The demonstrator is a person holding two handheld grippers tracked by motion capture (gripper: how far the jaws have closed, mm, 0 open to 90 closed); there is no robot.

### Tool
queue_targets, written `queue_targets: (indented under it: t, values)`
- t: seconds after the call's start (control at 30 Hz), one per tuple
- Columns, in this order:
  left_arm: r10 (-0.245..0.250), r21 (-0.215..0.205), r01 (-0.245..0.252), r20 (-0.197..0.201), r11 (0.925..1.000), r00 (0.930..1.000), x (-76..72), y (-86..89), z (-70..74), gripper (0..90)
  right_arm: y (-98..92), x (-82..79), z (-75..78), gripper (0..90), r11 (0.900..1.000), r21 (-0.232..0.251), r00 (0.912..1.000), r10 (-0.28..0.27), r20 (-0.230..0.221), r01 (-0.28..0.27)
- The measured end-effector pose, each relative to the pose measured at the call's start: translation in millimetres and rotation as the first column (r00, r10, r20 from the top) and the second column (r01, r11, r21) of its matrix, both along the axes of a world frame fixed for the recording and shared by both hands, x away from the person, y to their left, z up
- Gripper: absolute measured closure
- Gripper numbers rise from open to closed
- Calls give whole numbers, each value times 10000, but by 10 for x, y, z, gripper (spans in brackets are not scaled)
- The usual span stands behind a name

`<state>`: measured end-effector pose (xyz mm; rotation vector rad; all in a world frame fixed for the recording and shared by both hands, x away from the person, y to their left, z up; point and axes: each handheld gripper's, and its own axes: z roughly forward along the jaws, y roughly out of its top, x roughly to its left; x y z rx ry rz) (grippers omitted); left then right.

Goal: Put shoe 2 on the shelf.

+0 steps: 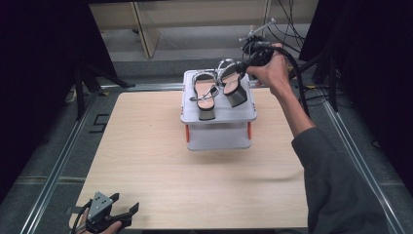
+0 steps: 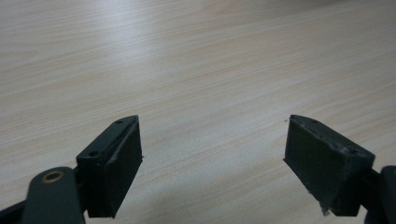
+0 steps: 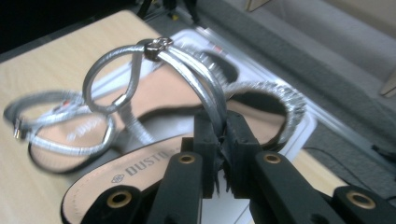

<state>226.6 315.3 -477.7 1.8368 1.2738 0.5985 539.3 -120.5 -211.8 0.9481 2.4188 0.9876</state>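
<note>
Over the far edge of the desk (image 1: 146, 161), the right gripper (image 3: 223, 135) pinches the silver strap of the right sandal (image 1: 233, 83) on the white stand (image 1: 219, 114), while the left gripper (image 2: 212, 149) rests wide open near the desk's near-left corner.

One shoe (image 3: 140, 172) has a name printed in dark letters on its tan inside. The letters read "DUSTO", and then a strap hides the rest. A little round sign sits just before the letters.
</note>
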Motion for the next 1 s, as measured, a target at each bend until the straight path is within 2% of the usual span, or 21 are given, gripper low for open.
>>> queue_targets:
  t: [0.07, 0.17, 0.27, 0.4, 0.47, 0.53, 0.57, 0.7, 0.77, 0.83, 0.9, 0.93, 0.97, 1.0]
  values:
    - [7, 13, -7, -11, 10000, 10000, 1, -1, -1, 185, -19, -23, -83, 854, 9999, 109, 9998, 75, -170, -73]
    - [-4, 40, 4, -41, 10000, 10000, 0, 0, 2, 185, -49, -40, -130, 854, 9997, 250, 9996, 91, -273, -84]
    - [0, 41, 1, -36, 10000, 10000, -1, -2, 1, 185, -51, -40, -146, 853, 9997, 194, 9997, 137, -220, -133]
    - [-1, 79, 2, -65, 10000, 10000, -3, -1, 5, 185, -32, -51, -217, 853, 9997, 110, 9991, 212, -376, -208]
    - [19, 55, -19, -47, 10000, 10000, -2, -5, 3, 185, -20, -60, -269, 852, 9997, 122, 9980, 204, -595, -197]
    - [11, 62, -11, -44, 10000, 10000, -2, -7, 3, 185, -14, -60, -302, 852, 9994, 35, 9979, 336, -549, -335]
    - [14, 98, -14, -55, 10000, 10000, -1, -6, 3, 185, -4, -66, -321, 852, 9994, 144, 9974, 328, -644, -319]
    - [11, 102, -10, -71, 9999, 10000, -1, -9, 2, 185, 5, -63, -373, 850, 9988, -122, 9972, 462, -582, -470]
    - [-6, 132, 7, -76, 9999, 10000, -1, -7, 1, 185, 12, -80, -403, 849, 9993, -6, 9962, 381, -783, -383]
    - [8, 124, -7, -85, 9999, 10000, -2, -8, 2, 185, 3, -82, -434, 845, 9985, -28, 9963, 545, -664, -548]
    - [-3, 103, 3, -71, 9999, 10000, -3, -8, 2, 185, -13, -85, -441, 823, 9987, 70, 9969, 511, -602, -508]
    - [-38, 273, 40, -102, 9996, 9999, 0, 2, 3, 185, -24, -80, -441, 794, 9984, 190, 9964, 542, -653, -531]
    - [-23, 207, 25, -128, 9998, 9999, -1, -1, 1, 185, -34, -86, -437, 768, 9985, 357, 9965, 443, -706, -418]
    - [11, -28, -11, -101, 10000, 9999, -2, -13, -3, 185, -54, -90, -427, 726, 9982, 465, 9970, 412, -652, -382]
